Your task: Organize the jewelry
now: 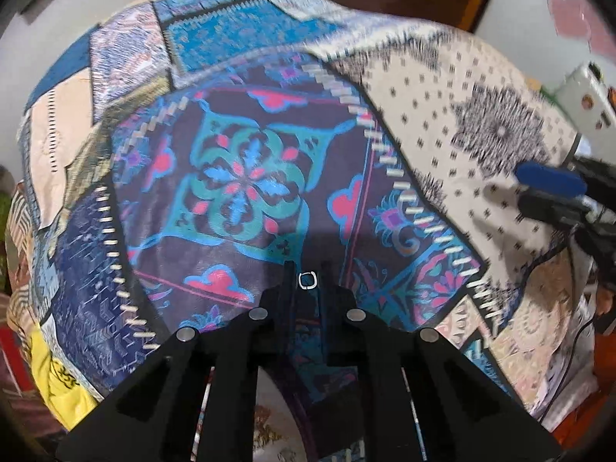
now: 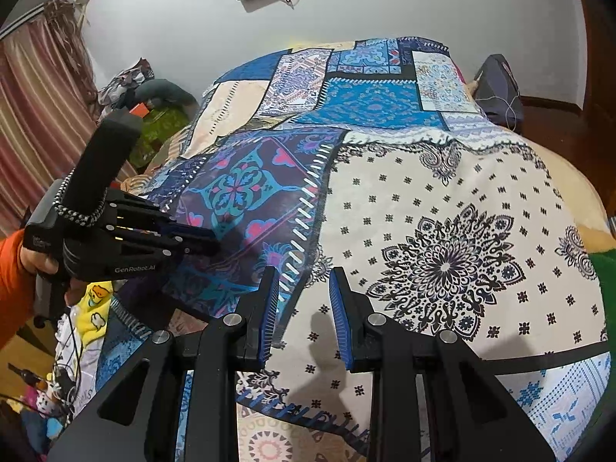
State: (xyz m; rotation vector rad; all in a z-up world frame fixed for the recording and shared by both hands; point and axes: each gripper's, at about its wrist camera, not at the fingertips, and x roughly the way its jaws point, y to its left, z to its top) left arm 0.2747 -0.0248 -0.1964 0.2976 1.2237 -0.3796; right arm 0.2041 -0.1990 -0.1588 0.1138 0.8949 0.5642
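The left gripper (image 1: pixel 307 274) is clamped on a small silver ring (image 1: pixel 307 280), held at its fingertips above the quilt (image 1: pixel 246 177). The right gripper (image 2: pixel 304 285) hovers nearby — fingers apart, gripping nothing.

Small silver ring (image 1: pixel 307 281), thin open band with a squarish rounded outline, standing upright and facing the camera, pinched between the two black fingertips of the left gripper (image 1: pixel 307 282) at about 6 o'clock in the left wrist view. Held just over the dark purple patch of the patchwork bedspread (image 1: pixel 246 177), at 6 o'clock from its teal and pink flower motif (whether touching the cloth cannot be told). Not discernible in the right wrist view, fingertips there seen side-on at 9 o'clock.
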